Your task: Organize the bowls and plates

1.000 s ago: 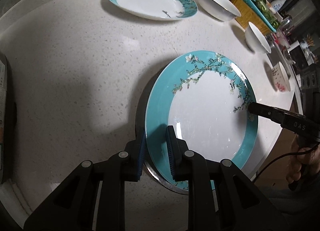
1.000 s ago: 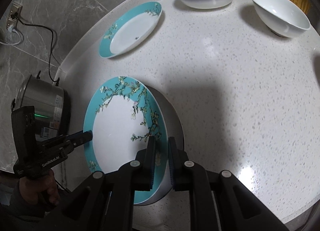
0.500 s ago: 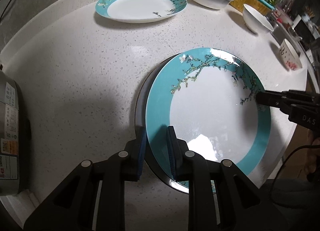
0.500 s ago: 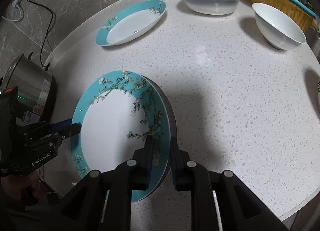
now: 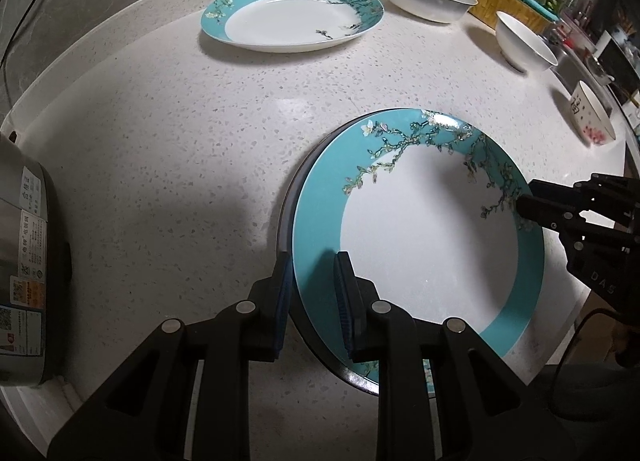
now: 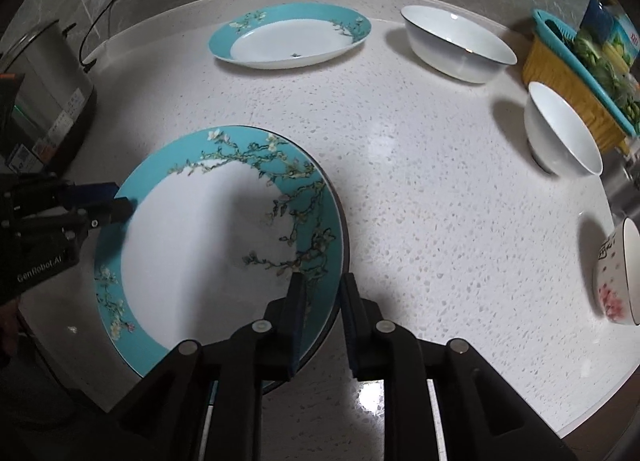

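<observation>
White counter [image 5: 168,165]; both tongs [image 5: 310,289] [image 6: 323,313] straddle plate [image 5: 420,237] rim.

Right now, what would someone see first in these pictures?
First, the big teal flowered plate near the counter's front edge, resting on another plate, with the left tool and right tool clamped on opposite rims. Behind it lies a matching plate, with white bowls to the right.
</observation>
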